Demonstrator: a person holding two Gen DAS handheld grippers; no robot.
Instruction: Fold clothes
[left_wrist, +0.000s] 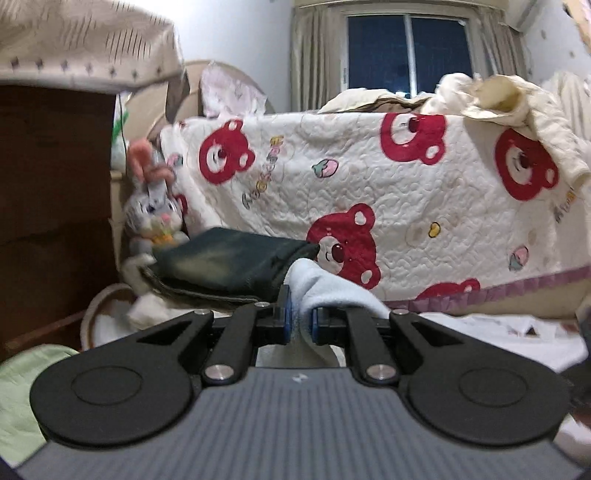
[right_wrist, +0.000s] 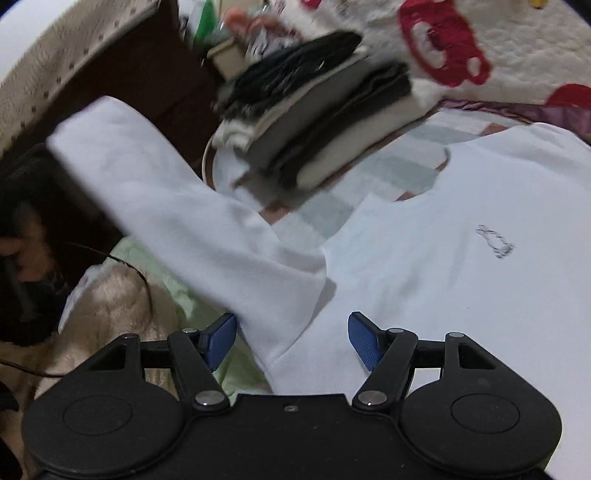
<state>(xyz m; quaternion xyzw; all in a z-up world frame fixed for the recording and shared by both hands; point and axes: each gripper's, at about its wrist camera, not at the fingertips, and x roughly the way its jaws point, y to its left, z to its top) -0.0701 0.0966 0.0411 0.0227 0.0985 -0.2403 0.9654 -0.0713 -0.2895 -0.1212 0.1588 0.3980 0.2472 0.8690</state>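
L tongs (left_wrist: 300, 320) clamp white shirt (right_wrist: 461, 266) cuff; R tongs (right_wrist: 291, 338) agape over its sleeve base.

White quilt (left_wrist: 369, 177) with red bears; pale-blue shirt (right_wrist: 461, 258); blue-padded black jaws.

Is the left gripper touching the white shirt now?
Touching: the left wrist view shows the left gripper shut on a fold of the white shirt.

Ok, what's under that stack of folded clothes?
The stack sits on a round tray, whose rim shows at the left. The rest of the tray is covered. Checked bedding lies beside it.
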